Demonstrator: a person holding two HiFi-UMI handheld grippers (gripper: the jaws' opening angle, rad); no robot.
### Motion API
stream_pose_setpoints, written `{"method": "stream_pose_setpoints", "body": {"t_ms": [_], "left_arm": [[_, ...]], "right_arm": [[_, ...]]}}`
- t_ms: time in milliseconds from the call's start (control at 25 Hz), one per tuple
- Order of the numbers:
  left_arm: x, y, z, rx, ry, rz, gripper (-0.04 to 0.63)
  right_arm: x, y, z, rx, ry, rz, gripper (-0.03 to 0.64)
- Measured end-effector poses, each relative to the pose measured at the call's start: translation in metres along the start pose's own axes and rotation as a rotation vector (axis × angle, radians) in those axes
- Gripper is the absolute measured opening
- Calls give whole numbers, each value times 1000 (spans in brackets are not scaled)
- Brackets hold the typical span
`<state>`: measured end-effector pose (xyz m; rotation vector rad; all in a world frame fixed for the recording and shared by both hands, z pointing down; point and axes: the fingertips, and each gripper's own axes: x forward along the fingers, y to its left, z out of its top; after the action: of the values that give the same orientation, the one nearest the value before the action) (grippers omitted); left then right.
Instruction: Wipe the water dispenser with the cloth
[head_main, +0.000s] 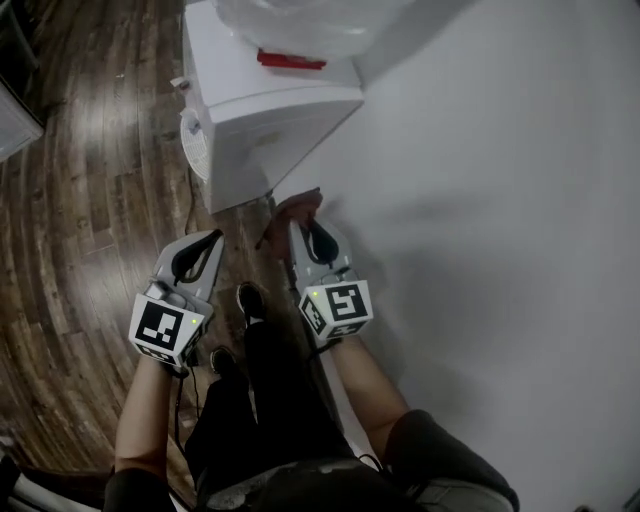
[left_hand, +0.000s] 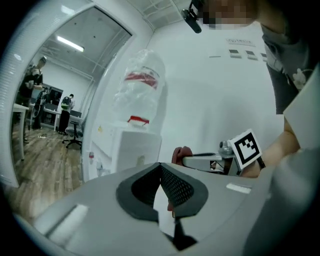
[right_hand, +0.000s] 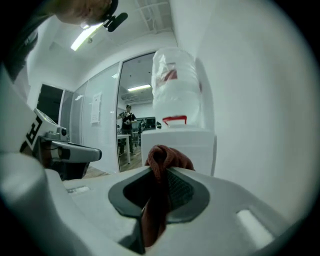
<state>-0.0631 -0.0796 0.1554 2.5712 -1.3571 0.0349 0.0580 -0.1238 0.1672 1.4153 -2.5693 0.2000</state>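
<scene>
While the rust-red cloth (right_hand: 161, 159) is clamped between the closed jaws of the right gripper (right_hand: 159, 172), its soft, nubbly fabric is bunched into a rounded knob above the dark ribbed pads, and a fold is seen hanging down behind them. The left gripper (left_hand: 160, 168) is held just to the left of it. Its jaws are pressed together at the tips and nothing is gripped between them, with only a narrow wedge of pale wall showing lower down between the pads. Both grippers are built of smooth grey plastic shells that taper to the jaws. A cube with black-and-white square markers (head_main: 337, 310) is carried at the near end of each.

In the head view, the water dispenser (head_main: 270, 125) is seen ahead of the grippers, on the far side. It is a boxy white cabinet with flat, matte panels, and it is set close against the plain white wall (head_main: 500, 220) on the right. A clear, crinkled plastic bottle (left_hand: 141, 85) with a red band is seated upside down on its top, above a red collar (head_main: 290, 60). The cloth is held near the dispenser's near lower corner. Contact with the cabinet cannot be made out. Dark wooden floor planks (head_main: 90, 200) with visible grain are spread out to the left of the dispenser and beneath the grippers.
</scene>
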Motion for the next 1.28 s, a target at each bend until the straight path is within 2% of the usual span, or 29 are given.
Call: {"method": "stream_pose_setpoints", "body": {"t_ms": [200, 360, 520, 760, 920, 1040, 1280], "left_arm": [[-45, -31, 81, -13, -48, -15, 20], [-85, -47, 120, 1, -84, 0, 20], [-123, -67, 123, -10, -94, 9, 20], [-159, -86, 121, -84, -84, 49, 20], [-178, -97, 127, -56, -88, 69, 20], [-188, -108, 136, -71, -105, 100, 20], [-215, -174, 138, -16, -112, 101, 20]], "right_arm": [[-49, 37, 78, 5, -37, 27, 49], [-87, 63, 128, -2, -112, 26, 48], [-134, 84, 140, -66, -112, 18, 45], [-171, 90, 136, -64, -70, 5, 44], [-188, 91, 139, -26, -82, 2, 44], [-197, 92, 147, -26, -105, 15, 44], [-251, 105, 157, -72, -185, 83, 44]]}}
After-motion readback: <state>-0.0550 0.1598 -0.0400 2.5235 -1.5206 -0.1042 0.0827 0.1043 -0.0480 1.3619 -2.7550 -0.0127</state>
